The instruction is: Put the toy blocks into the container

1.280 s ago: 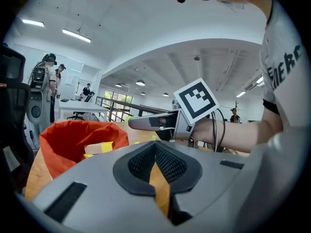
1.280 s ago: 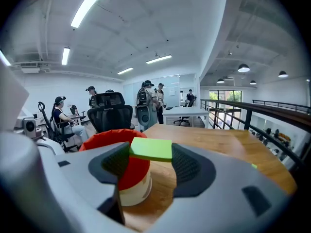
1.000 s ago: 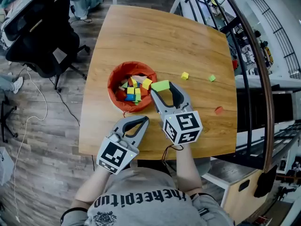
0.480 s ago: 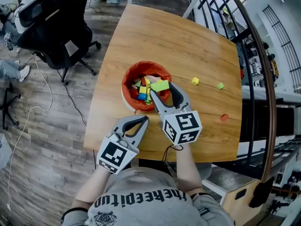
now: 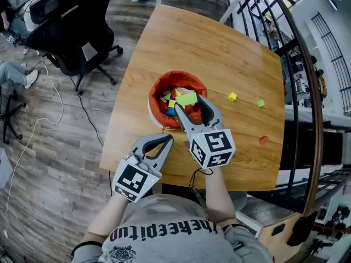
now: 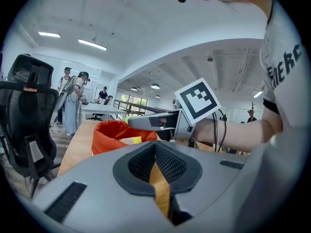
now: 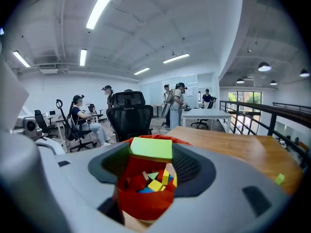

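Head view shows the right gripper [image 5: 190,103] clamping a green block [image 5: 187,99] over the orange container [image 5: 158,87], toward its three-o'clock side (left gripper [image 5: 166,139] sits pinched empty at six o'clock), so the drop likely needs only opened jaws.

The pale wooden bench [image 5: 219,43] stands on a grey-brown plank floor [image 5: 49,174], with a black office chair [image 5: 71,26] just off its left side and a dark metal railing [image 5: 313,119] curving past its right. Around it is an open, white-walled office under a white ceiling [image 7: 160,28] with long strip lights [image 7: 102,1] and round lamps [image 7: 264,67]. Further back stand a white desk [image 7: 206,113] and more black chairs, with people seated and standing among them, and bright windows [image 7: 248,97] behind the rail.
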